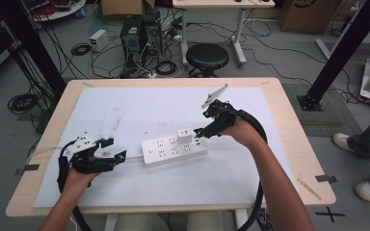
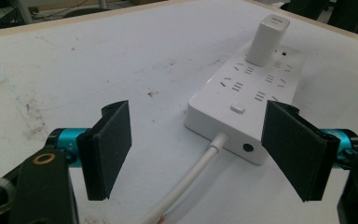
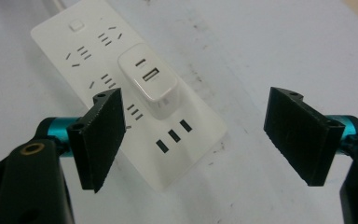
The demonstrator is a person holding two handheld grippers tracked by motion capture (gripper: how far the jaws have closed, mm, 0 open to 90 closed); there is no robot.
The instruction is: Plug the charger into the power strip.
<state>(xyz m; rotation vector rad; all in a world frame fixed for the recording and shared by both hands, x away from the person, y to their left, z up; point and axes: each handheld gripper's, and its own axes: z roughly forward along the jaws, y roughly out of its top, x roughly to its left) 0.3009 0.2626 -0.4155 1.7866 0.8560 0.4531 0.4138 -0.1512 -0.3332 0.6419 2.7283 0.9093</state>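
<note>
Two tongs work over a wooden counter (image 1: 289,120) covered by a white sheet (image 1: 139,110), and one white power strip (image 1: 174,150) lies near the middle of that sheet, running from about 8 o'clock to 2 o'clock in the high view. A white charger (image 1: 185,136) stands plugged upright into the strip's far half, toward its 2 o'clock end. The strip's white cord (image 1: 134,158) leaves the 8 o'clock end and runs toward the left tongs.

The left tongs (image 1: 113,148) sit at roughly 8 o'clock from the strip, held low over the sheet by the person's left hand (image 1: 79,175). Its jaws stand wide apart and grip nothing. In the left gripper view, the left tongs (image 2: 198,149) look along the strip (image 2: 247,93) lengthwise; the cord (image 2: 191,179) passes up between the two pads, and the strip's near end, with its round socket and a small button on top, lies just beyond them. The charger (image 2: 268,39) rises at the far end, at about 1 o'clock.

The right tongs (image 1: 198,133) hover at the strip's 2 o'clock end, just beside the charger, held by the right hand (image 1: 243,130) with a black cable looping back along the forearm. Its jaws are also spread wide and hold nothing. In the right gripper view, the right tongs (image 3: 193,140) look down on the strip (image 3: 121,88); the charger (image 3: 151,79), showing a USB port on its top face, lies between the pads, nearer the left one, without visible contact.

A black stool (image 1: 207,57) stands on the floor beyond the counter at 12 o'clock.
</note>
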